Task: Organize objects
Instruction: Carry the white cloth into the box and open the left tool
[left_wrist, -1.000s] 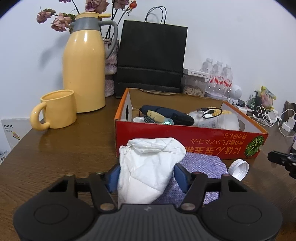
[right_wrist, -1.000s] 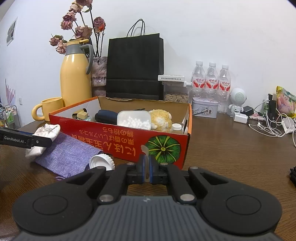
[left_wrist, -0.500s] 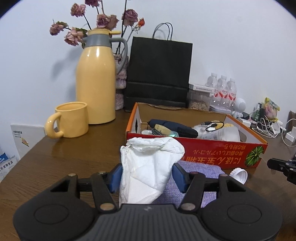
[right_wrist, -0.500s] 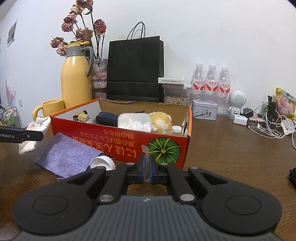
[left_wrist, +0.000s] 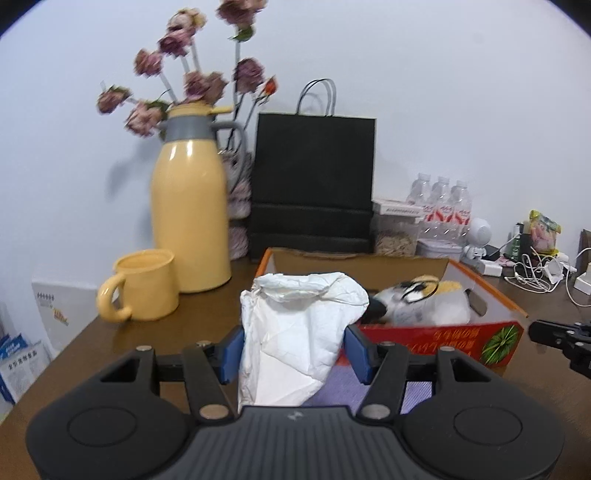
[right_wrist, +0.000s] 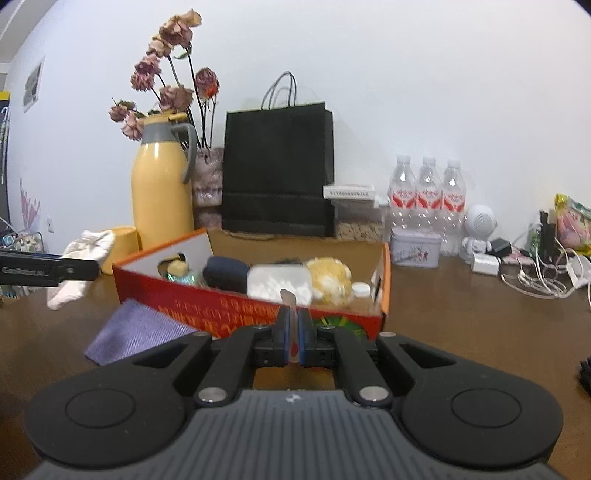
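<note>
**Left wrist view: one white bundle up in the air**

Left wrist view shows the left tongs (left_wrist: 293, 349) squeezing one crumpled white cloth bundle (left_wrist: 295, 332), held above the brown wooden tabletop (left_wrist: 177, 343) in front of one red cardboard box (left_wrist: 461, 341). One flat purple cloth pouch (right_wrist: 140, 332) lies on the tabletop beside the box. The right tongs (right_wrist: 294, 338) are closed tight on one small thin scrap (right_wrist: 289, 299); I cannot tell what it is. Behind stand one tall yellow jug (left_wrist: 190, 218), one yellow mug (left_wrist: 146, 290), one black paper bag (left_wrist: 314, 181) and three clear water bottles (right_wrist: 428, 192).
</note>
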